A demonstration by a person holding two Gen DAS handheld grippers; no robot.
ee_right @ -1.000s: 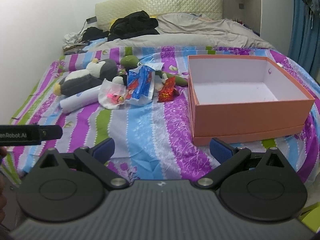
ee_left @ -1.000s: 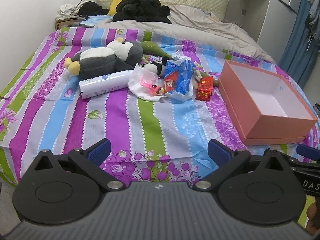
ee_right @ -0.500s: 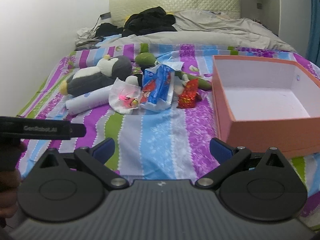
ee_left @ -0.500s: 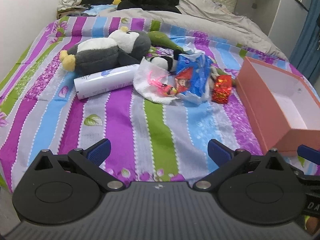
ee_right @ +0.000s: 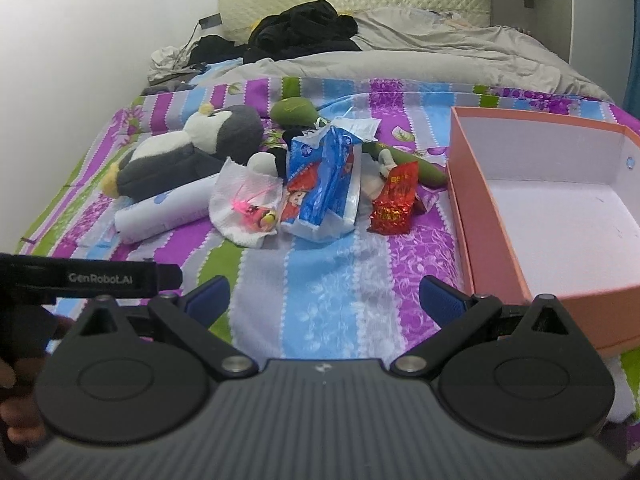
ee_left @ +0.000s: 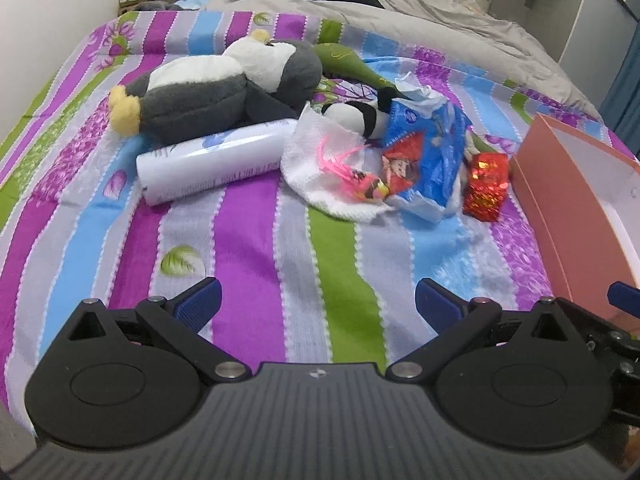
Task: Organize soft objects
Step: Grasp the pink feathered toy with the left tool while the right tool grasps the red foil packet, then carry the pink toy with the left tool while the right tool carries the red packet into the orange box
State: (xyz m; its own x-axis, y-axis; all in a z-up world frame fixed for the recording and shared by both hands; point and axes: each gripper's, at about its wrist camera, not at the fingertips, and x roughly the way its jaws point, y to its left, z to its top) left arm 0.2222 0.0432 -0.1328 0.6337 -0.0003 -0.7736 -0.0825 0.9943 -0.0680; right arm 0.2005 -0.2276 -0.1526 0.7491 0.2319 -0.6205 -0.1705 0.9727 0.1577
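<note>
A grey and white plush penguin (ee_left: 216, 88) (ee_right: 188, 152) lies on the striped bed, with a smaller black and white plush (ee_left: 356, 118) and a green plush (ee_left: 348, 64) (ee_right: 296, 110) beside it. In front of them lie a white tube (ee_left: 216, 160), a white cloth with a pink toy (ee_left: 340, 172) (ee_right: 248, 204), a blue tissue pack (ee_left: 424, 152) (ee_right: 324, 184) and a red foil packet (ee_left: 486, 186) (ee_right: 394, 204). An empty orange box (ee_right: 500, 216) (ee_left: 560, 208) stands to the right. My left gripper (ee_left: 318, 300) and right gripper (ee_right: 322, 298) hover open over the bedspread, short of the pile.
A grey duvet (ee_right: 420, 48) and dark clothes (ee_right: 304, 28) cover the head of the bed. The wall runs along the left side. The left gripper's body (ee_right: 88, 278) and a hand show at the lower left of the right wrist view. Bare striped bedspread (ee_left: 280, 240) lies before the pile.
Both grippers have moved forward toward the pile, which now looks larger. The left one has also swung left, pushing the orange box to its right edge. Both stay open.
</note>
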